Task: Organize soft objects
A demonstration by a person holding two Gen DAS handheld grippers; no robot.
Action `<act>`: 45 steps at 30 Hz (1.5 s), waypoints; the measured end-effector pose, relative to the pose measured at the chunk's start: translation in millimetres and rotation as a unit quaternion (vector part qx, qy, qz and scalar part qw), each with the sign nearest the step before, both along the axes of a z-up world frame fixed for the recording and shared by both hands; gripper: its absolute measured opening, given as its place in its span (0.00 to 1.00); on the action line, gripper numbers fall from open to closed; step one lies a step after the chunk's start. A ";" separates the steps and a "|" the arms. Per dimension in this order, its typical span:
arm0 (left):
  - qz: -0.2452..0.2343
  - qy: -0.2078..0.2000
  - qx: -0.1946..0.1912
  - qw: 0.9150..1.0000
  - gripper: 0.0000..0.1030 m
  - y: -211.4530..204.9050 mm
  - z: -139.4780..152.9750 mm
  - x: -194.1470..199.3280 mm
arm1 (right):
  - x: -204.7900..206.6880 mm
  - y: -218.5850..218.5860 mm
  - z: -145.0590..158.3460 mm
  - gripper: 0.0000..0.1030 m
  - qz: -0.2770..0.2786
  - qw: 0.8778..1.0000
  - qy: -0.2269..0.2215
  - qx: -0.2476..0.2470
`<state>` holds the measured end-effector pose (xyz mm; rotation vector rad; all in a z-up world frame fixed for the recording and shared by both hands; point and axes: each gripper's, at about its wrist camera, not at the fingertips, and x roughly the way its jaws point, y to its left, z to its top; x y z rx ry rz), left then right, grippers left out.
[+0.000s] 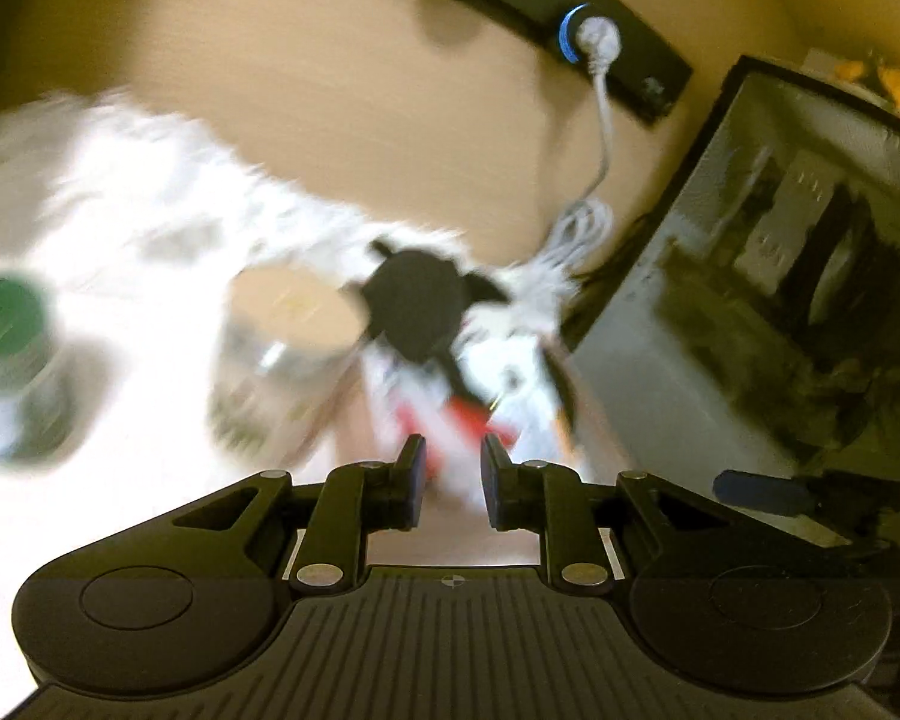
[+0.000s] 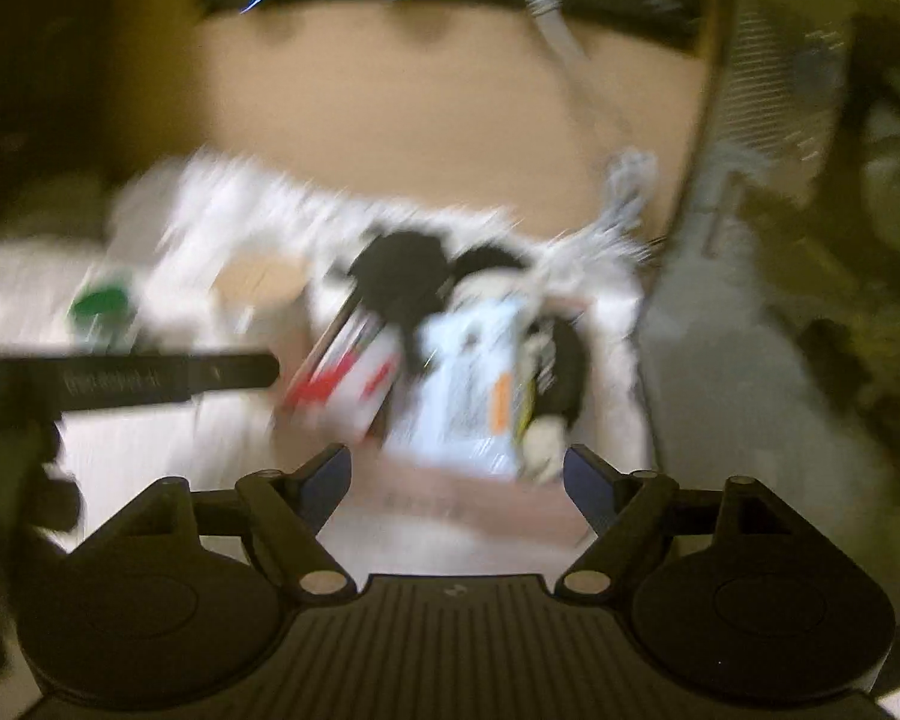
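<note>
Both views are badly smeared by motion, so detail is thin. The left gripper (image 1: 452,468) has its black fingers (image 1: 413,471) set a little apart with nothing pinched between them; just ahead of the tips lies a white box with red markings (image 1: 444,420), and beyond that a round black soft object (image 1: 417,306). Ahead and to the left of these fingers stand a pale cylindrical container with a tan lid (image 1: 291,324) and a green-lidded jar (image 1: 6,324) on the white tabletop (image 1: 150,408). The right gripper (image 2: 457,477) holds its blue-padded fingers (image 2: 330,474) spread wide and empty. Ahead of them sit the same red-marked box (image 2: 348,378), a pale blue-and-white printed packet (image 2: 474,384) and the black soft object (image 2: 399,276) (its exact form is unreadable). A white cable (image 1: 600,120) hangs from a black socket strip (image 1: 624,60) on the far wall.
</note>
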<state>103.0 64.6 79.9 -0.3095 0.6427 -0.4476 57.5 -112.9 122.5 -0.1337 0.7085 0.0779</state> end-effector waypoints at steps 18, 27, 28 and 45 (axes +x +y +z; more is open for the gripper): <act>0.202 0.042 0.144 0.968 0.22 -51.7 -74.8 -121.2 | -9.0 -29.1 -107.5 1.00 0.099 0.991 0.086 0.031; 0.208 0.022 0.188 0.960 0.22 -69.9 -77.1 -125.4 | -8.8 -36.6 -119.4 1.00 0.137 0.989 0.011 0.050; 0.208 0.017 0.202 0.957 0.22 -74.6 -77.9 -126.4 | -7.5 -36.7 -119.6 1.00 0.135 0.989 0.009 0.050; 0.230 0.022 0.202 0.952 0.23 -77.3 -77.7 -119.6 | -9.0 -36.3 -120.8 1.00 0.133 0.990 0.003 0.054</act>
